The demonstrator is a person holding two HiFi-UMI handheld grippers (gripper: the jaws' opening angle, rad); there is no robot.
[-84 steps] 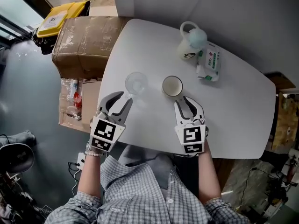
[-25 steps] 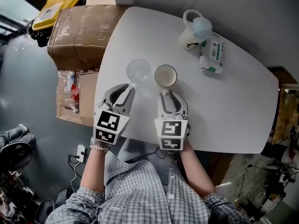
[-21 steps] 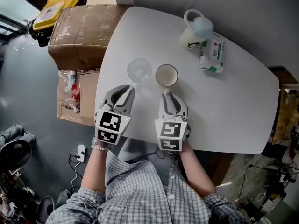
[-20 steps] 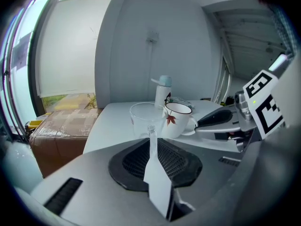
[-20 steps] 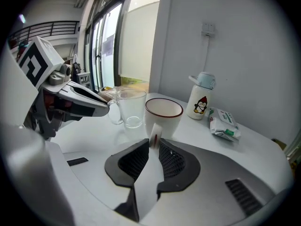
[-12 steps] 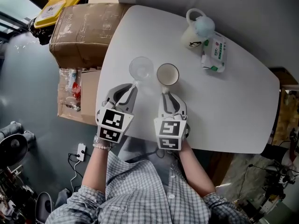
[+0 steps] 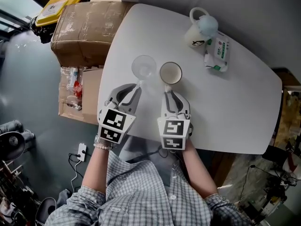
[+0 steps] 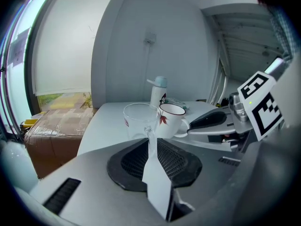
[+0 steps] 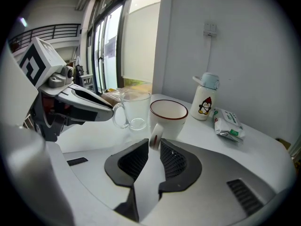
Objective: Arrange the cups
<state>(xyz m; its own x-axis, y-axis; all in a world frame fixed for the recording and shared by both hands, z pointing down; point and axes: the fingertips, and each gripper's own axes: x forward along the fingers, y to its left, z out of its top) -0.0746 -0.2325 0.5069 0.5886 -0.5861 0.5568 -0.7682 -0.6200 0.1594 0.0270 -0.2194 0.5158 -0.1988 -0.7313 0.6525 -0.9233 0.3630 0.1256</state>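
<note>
Right gripper [image 9: 154, 144] clamped white mug [image 9: 168, 112] by handle; glass mug [image 9: 135, 108] stood just beside, left gripper [image 9: 109, 108] at its handle; penguin flask [image 9: 205, 100], wipes packet [image 9: 229, 125] behind.

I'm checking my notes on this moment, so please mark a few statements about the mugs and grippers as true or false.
1. The left gripper is shut on the handle of the glass mug. True.
2. The right gripper holds nothing. False: it is shut on the handle of the white mug.
3. The glass mug and the white mug are side by side. True.
4. The bottle lies on its side. False: it stands upright.
5. The wipes pack sits between the mugs. False: it lies beside the bottle, farther back on the table.
</note>
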